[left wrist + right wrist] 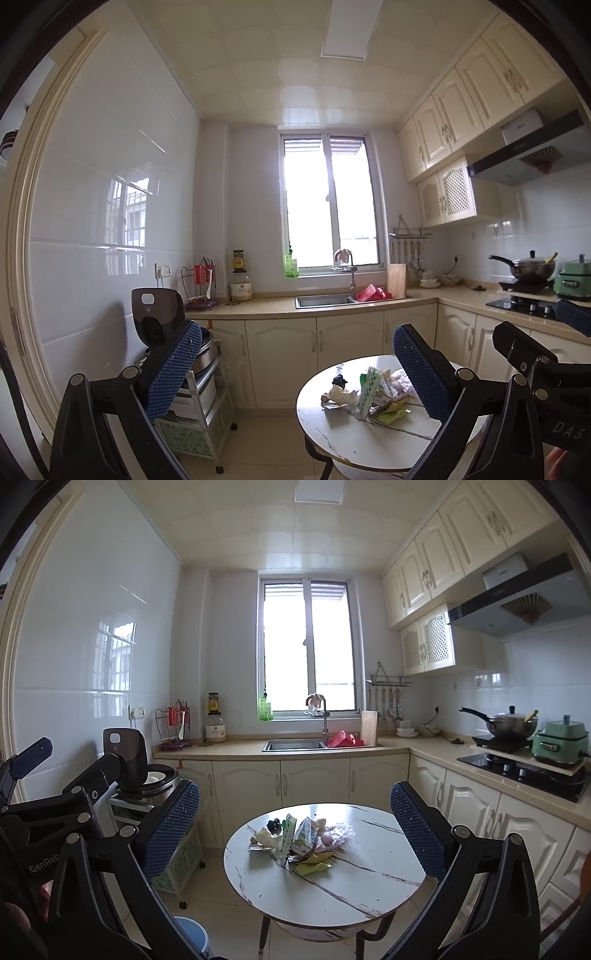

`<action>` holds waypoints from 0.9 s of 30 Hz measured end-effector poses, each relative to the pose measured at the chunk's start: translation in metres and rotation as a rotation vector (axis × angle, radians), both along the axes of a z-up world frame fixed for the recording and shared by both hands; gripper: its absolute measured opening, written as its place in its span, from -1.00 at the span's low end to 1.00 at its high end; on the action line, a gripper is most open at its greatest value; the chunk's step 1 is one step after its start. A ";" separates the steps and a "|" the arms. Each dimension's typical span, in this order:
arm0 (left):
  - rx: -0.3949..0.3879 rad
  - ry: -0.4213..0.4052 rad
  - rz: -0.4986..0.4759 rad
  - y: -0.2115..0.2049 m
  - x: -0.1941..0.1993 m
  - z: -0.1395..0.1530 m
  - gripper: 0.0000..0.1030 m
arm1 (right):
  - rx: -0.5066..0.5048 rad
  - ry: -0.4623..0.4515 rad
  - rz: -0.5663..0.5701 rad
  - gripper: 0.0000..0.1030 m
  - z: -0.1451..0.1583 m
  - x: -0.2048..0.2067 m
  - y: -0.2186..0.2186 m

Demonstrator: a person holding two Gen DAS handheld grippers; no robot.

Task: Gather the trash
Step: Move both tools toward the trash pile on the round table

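Observation:
A heap of trash (301,840) lies on a round white marble-look table (332,890): crumpled wrappers, a green-and-white carton, yellow-green packets, a clear plastic bag and a small black piece. The same trash (369,393) shows in the left wrist view on the table (354,439). My left gripper (295,373) is open, held high and back from the table, with nothing between its blue pads. My right gripper (295,834) is open too, also well short of the heap. The left gripper's body (55,794) shows at the left of the right wrist view.
A blue bin (194,936) stands on the floor left of the table. A wheeled cart (195,417) with a rice cooker (166,325) is at the left wall. Counter, sink (295,744), stove (524,771) and cabinets run behind and to the right.

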State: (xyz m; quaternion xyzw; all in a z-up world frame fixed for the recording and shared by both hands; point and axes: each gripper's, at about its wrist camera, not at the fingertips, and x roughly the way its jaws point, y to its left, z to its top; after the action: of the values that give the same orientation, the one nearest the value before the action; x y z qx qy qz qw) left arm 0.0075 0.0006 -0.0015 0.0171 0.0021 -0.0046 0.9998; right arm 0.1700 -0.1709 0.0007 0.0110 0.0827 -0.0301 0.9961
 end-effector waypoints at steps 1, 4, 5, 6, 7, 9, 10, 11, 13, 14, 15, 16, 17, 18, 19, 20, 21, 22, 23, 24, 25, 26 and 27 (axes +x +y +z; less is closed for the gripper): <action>0.000 0.004 -0.002 0.000 0.001 0.000 0.99 | 0.002 0.003 -0.001 1.00 0.001 0.001 -0.002; -0.007 0.013 -0.017 -0.001 0.008 -0.001 0.99 | 0.005 0.010 -0.008 1.00 -0.002 0.005 -0.006; -0.009 0.013 -0.025 -0.001 0.011 -0.001 0.99 | 0.002 0.011 -0.011 1.00 -0.001 0.007 -0.006; -0.011 0.012 -0.033 -0.001 0.015 -0.002 0.99 | -0.004 0.009 -0.017 1.00 -0.003 0.009 -0.008; -0.012 0.018 -0.035 -0.001 0.021 -0.004 0.99 | -0.012 0.010 -0.027 1.00 -0.005 0.013 -0.011; -0.016 0.038 -0.039 0.000 0.036 -0.010 0.99 | -0.014 0.031 -0.057 1.00 -0.015 0.024 -0.021; -0.017 0.055 -0.040 0.000 0.046 -0.014 0.99 | -0.009 0.043 -0.066 1.00 -0.020 0.030 -0.027; -0.018 0.076 -0.039 -0.001 0.056 -0.022 0.99 | -0.002 0.064 -0.077 1.00 -0.028 0.038 -0.035; -0.017 0.142 -0.044 -0.002 0.085 -0.037 0.99 | 0.013 0.117 -0.102 1.00 -0.046 0.056 -0.052; -0.012 0.179 -0.053 -0.003 0.099 -0.045 0.99 | 0.025 0.149 -0.111 1.00 -0.057 0.066 -0.061; -0.006 0.220 -0.068 -0.004 0.117 -0.054 0.99 | 0.038 0.182 -0.122 1.00 -0.070 0.075 -0.071; 0.001 0.261 -0.081 -0.005 0.133 -0.064 0.99 | 0.049 0.210 -0.129 1.00 -0.081 0.083 -0.078; 0.007 0.299 -0.091 -0.007 0.147 -0.074 0.99 | 0.061 0.243 -0.133 1.00 -0.094 0.092 -0.087; 0.008 0.345 -0.099 -0.008 0.163 -0.085 0.99 | 0.070 0.276 -0.138 1.00 -0.107 0.101 -0.095; 0.004 0.391 -0.104 -0.009 0.177 -0.096 0.99 | 0.078 0.304 -0.144 1.00 -0.118 0.108 -0.101; -0.001 0.419 -0.110 -0.009 0.187 -0.102 0.99 | 0.089 0.339 -0.145 1.00 -0.131 0.117 -0.109; -0.019 0.461 -0.131 -0.009 0.202 -0.113 0.99 | 0.098 0.367 -0.142 1.00 -0.141 0.125 -0.114; -0.027 0.478 -0.146 -0.010 0.210 -0.118 0.99 | 0.109 0.400 -0.139 1.00 -0.153 0.133 -0.120; -0.029 0.490 -0.161 -0.013 0.219 -0.121 0.99 | 0.121 0.425 -0.137 1.00 -0.163 0.142 -0.126; -0.019 0.504 -0.171 -0.018 0.231 -0.127 0.99 | 0.133 0.444 -0.136 1.00 -0.172 0.149 -0.131; -0.003 0.515 -0.175 -0.023 0.241 -0.129 0.99 | 0.140 0.459 -0.137 1.00 -0.179 0.156 -0.136; 0.008 0.523 -0.178 -0.027 0.248 -0.126 0.99 | 0.145 0.476 -0.138 1.00 -0.187 0.164 -0.140; 0.030 0.524 -0.182 -0.035 0.259 -0.128 0.99 | 0.148 0.487 -0.143 1.00 -0.193 0.170 -0.142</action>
State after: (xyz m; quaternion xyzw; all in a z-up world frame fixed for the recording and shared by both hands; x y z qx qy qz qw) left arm 0.2668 -0.0343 -0.1291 0.0303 0.2590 -0.0988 0.9603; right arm 0.3403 -0.3129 -0.1923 0.0819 0.3212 -0.0961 0.9386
